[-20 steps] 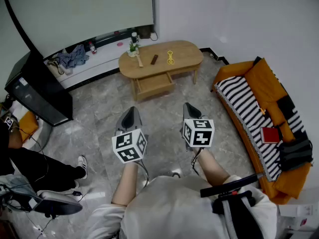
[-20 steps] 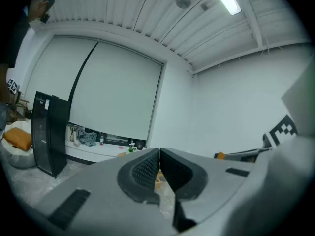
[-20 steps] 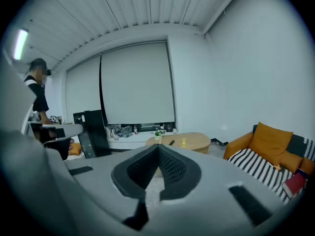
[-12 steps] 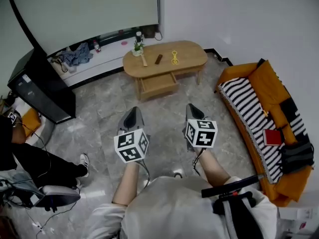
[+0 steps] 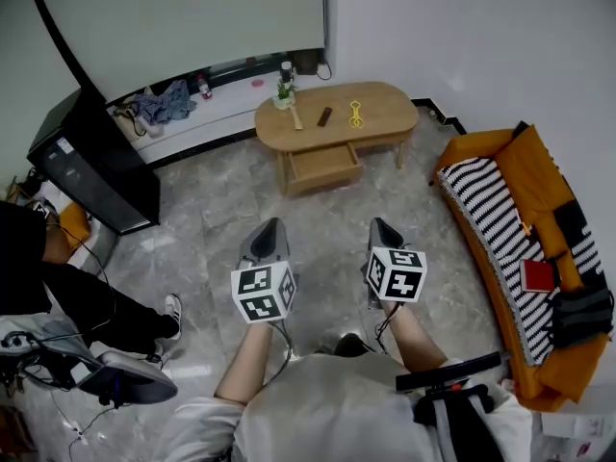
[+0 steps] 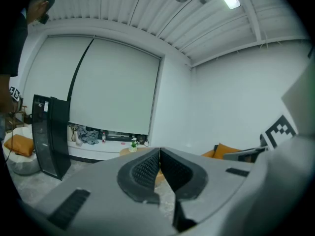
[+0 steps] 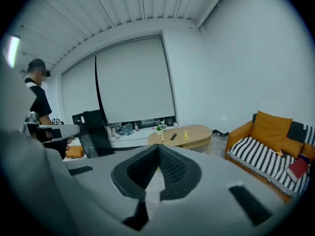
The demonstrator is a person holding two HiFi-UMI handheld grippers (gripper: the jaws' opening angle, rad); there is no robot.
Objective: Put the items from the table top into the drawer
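The drawer (image 5: 325, 165) stands pulled out under the oval table (image 5: 385, 123), at 12 o'clock from me, well apart across the floor (image 5: 212, 219). I cannot see what is inside it. Everything sits on the table top: a small potted plant (image 5: 285, 91) at its 10 o'clock end, then a wooden stick (image 5: 295, 118), a dark bar (image 5: 325, 116) and a yellow object (image 5: 356, 114) towards 2 o'clock. An orange sofa (image 5: 491, 147) lies at 3 o'clock.

My left gripper (image 5: 271, 227) and right gripper (image 5: 384, 226) are held side by side in front of me, both tipped slightly downward and aimed at 12 o'clock towards the table. Each pair of jaws is pressed together at the tips with nothing between them.

Compared with a moment ago, the table has shifted a little towards 1 o'clock and lower in the head view. My grippers keep the same side-by-side pose, closed and empty.
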